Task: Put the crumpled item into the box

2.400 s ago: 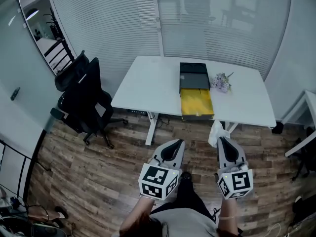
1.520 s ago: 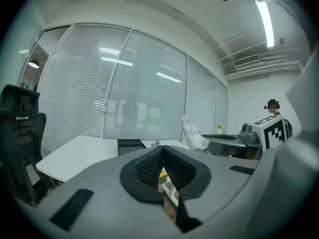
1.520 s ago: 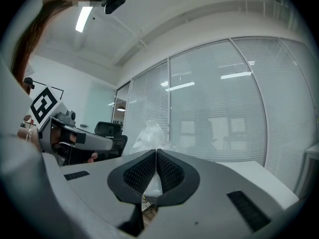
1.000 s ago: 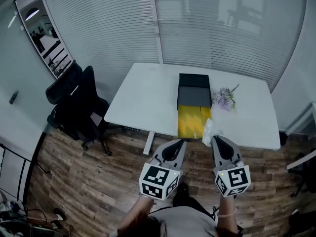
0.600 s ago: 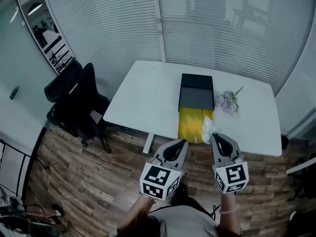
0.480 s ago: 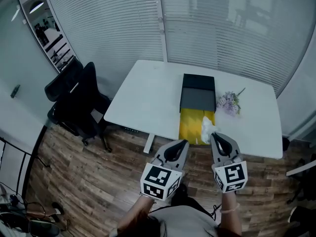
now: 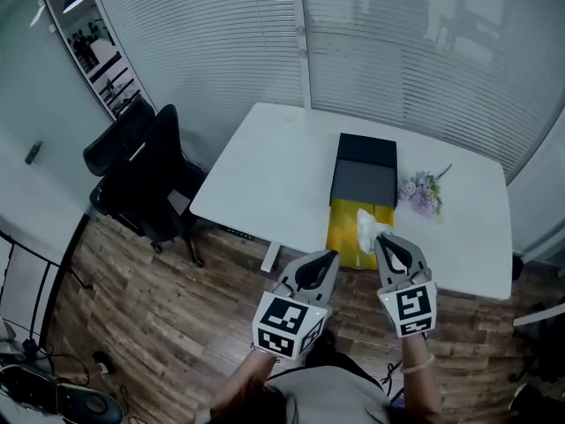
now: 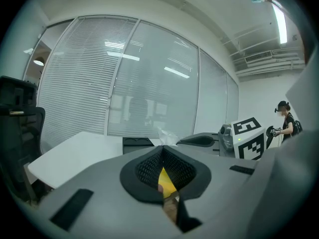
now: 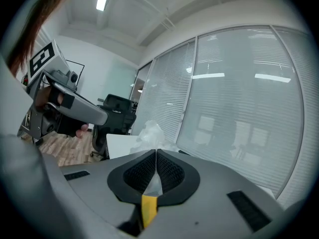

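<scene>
One crumpled item (image 7: 365, 225), one box (image 7: 341, 231), two tongs. Right tongs (image 7: 385, 238) clamp the item at their tips; left tongs (image 7: 327, 256) closed, empty.

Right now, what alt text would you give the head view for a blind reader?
The right gripper holds a white crumpled item over a yellow box at the near edge of a white table. The left gripper hangs shut and empty beside it; a black office chair stands left of the table.

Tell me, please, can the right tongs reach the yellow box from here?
Probably yes: the right tongs, shut on the crumpled item, hang at the yellow box's near end, with nothing standing between them.
</scene>
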The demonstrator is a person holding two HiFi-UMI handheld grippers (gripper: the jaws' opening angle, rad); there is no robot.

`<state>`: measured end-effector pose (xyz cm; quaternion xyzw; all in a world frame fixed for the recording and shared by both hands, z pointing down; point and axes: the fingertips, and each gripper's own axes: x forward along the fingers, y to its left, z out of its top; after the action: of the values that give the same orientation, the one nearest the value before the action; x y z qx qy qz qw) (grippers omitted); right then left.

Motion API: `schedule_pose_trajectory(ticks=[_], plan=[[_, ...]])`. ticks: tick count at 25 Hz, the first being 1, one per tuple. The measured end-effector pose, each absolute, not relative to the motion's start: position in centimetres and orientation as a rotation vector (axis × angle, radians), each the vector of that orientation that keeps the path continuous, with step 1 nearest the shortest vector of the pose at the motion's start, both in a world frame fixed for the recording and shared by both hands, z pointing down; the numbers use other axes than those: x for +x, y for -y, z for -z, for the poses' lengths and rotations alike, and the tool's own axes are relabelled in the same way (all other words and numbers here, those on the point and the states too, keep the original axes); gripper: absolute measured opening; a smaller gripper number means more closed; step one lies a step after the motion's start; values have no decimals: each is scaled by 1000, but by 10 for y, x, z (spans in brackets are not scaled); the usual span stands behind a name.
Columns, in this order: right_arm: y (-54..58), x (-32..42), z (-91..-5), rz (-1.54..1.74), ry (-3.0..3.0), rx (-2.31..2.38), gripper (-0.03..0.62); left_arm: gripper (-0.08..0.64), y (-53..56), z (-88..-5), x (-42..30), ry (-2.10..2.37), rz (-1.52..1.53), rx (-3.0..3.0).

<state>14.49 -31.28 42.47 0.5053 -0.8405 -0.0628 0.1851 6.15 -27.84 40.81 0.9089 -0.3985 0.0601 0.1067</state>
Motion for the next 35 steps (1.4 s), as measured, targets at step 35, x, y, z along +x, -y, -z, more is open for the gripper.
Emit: schedule_pose_trajectory(ticks=[35], plan=[[372, 153, -543, 175, 2161, 1066, 31, 18, 316, -433, 66, 1213, -217, 2605]])
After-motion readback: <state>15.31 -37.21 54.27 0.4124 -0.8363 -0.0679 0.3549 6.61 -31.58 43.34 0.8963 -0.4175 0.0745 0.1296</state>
